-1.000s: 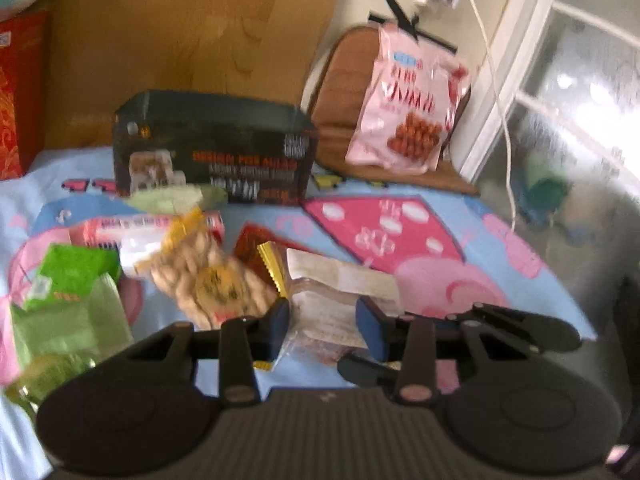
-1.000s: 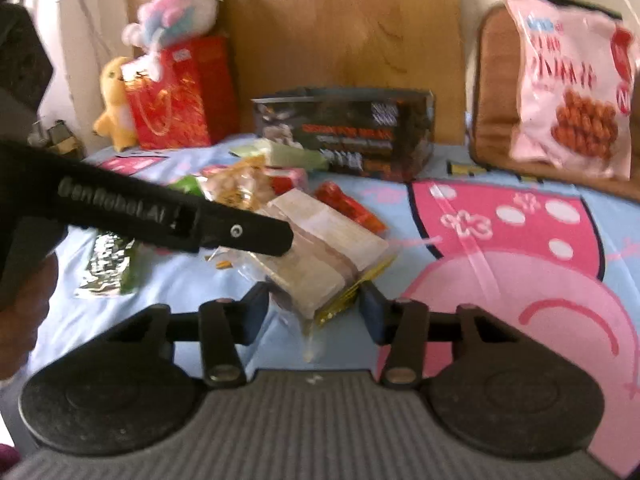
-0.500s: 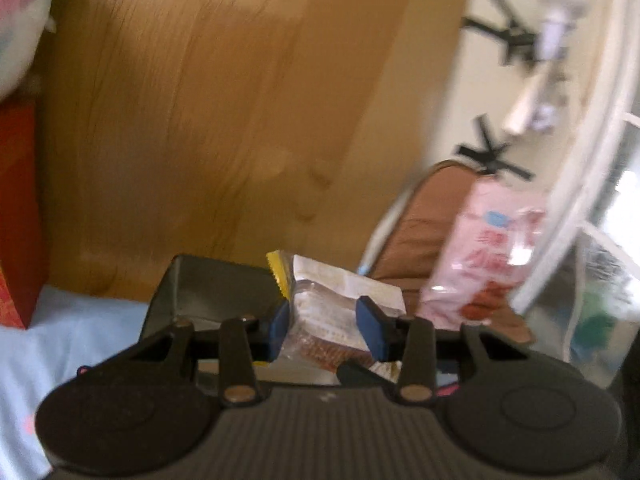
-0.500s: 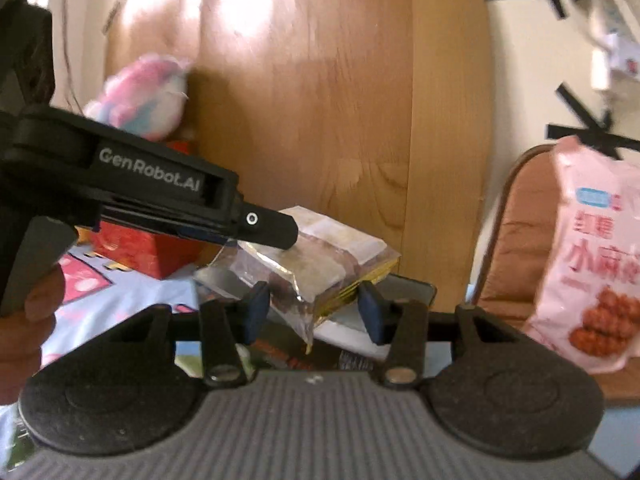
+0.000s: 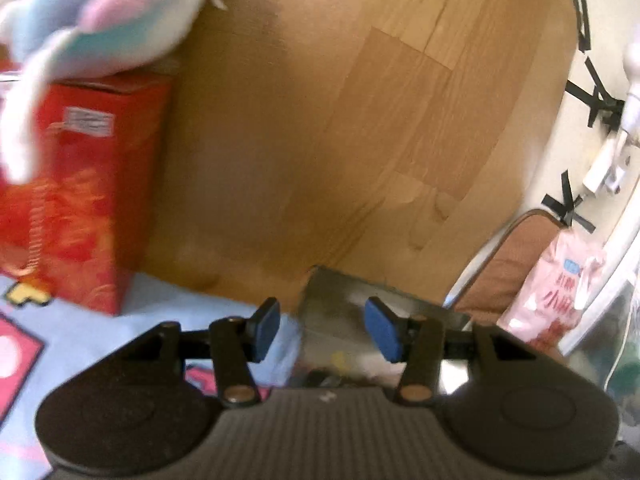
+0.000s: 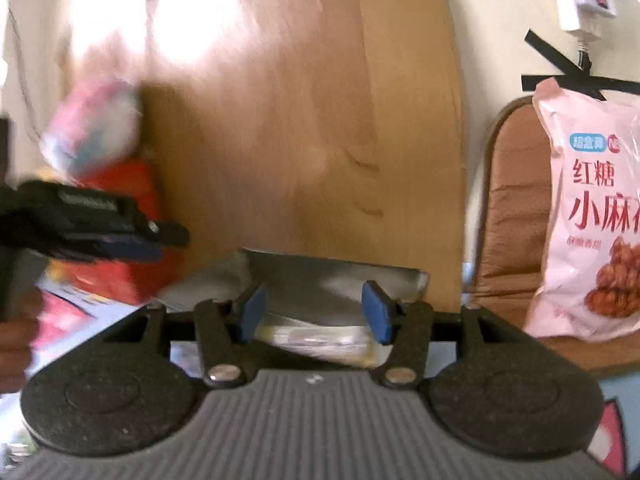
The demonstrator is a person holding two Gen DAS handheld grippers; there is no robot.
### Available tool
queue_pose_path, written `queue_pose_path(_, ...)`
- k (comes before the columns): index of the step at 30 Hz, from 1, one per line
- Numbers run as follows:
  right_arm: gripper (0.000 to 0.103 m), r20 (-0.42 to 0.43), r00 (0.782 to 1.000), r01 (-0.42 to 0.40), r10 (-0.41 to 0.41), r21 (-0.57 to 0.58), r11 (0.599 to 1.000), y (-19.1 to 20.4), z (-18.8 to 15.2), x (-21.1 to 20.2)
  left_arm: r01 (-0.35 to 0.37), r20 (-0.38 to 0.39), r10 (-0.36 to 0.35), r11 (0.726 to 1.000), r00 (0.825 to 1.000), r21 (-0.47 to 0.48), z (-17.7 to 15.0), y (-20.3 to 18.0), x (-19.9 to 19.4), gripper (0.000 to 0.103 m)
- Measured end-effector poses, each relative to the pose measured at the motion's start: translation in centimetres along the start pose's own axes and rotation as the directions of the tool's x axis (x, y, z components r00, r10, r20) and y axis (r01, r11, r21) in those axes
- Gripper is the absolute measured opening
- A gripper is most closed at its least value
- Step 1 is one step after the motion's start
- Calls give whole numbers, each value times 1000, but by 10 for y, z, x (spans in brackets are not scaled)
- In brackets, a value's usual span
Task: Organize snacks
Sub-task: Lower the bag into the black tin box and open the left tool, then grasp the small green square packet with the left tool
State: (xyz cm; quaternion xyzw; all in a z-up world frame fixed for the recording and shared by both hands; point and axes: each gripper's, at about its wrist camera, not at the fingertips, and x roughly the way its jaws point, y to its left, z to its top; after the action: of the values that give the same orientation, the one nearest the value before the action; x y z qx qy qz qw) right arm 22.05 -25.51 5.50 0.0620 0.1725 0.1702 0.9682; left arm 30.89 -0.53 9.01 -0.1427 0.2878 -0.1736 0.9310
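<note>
My left gripper (image 5: pixel 322 330) is open and empty, its blue pads wide apart in front of the dark open box (image 5: pixel 360 304). In the right wrist view the left gripper (image 6: pixel 132 236) is at the left, blurred and clear of the box. My right gripper (image 6: pixel 314 312) is open above the box (image 6: pixel 340 280). A clear snack packet with yellow edges (image 6: pixel 320 340) lies in the box, low between my right fingers; whether they touch it is unclear.
A red gift box (image 5: pixel 76 208) with a pastel plush toy (image 5: pixel 92 12) on top stands at the left. A brown cushioned chair (image 6: pixel 516 216) holds a pink snack bag (image 6: pixel 592 216) at the right. A wooden headboard (image 5: pixel 320 120) is behind the box.
The left gripper has let go of the clear packet, opened and swung left. The packet now lies in the dark box. Both cameras have moved closer to the box.
</note>
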Motion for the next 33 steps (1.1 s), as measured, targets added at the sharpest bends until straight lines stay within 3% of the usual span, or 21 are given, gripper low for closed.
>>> queue_pose_path(4,55,-111,987,-113,118,55,992,13,-19,-2,48,-123,-54,998,991,-46,-20,10,-1,47)
queue_pose_path(10,54,-253,948,-116,195,296,948,11,-36,29,107,-306,-149,983,940,-150,-52,12,33,44)
queue_pose_path(12,48,-285,932,-113,223,357,927,11,-43,35,129,-310,-180,976,934,-178,-61,8,35,38)
queue_pose_path(13,44,-277,935,-112,221,360,926,12,-45,30,160,-313,-213,969,925,-187,-63,3,32,28)
queue_pose_path(14,34,-268,936,-123,230,363,924,13,-45,27,191,-306,-240,965,921,-182,-63,-4,28,29)
queue_pose_path(15,32,-257,936,-134,241,371,919,14,-44,21,186,-299,-218,974,929,-132,-64,-16,21,29)
queue_pose_path(18,32,-231,949,-122,213,354,927,15,-44,-2,201,-288,-204,979,936,-42,-69,-43,4,28)
queue_pose_path(24,32,-173,977,-67,126,313,947,4,-65,-73,304,-323,-280,952,904,24,-103,-89,-25,29)
queue_pose_path(28,32,-199,979,-10,54,213,977,1,-84,-113,348,-362,-305,936,881,59,-135,-111,-35,29)
queue_pose_path(33,36,-257,966,0,38,147,989,-2,-102,-130,347,-417,-280,933,865,93,-158,-116,-43,32)
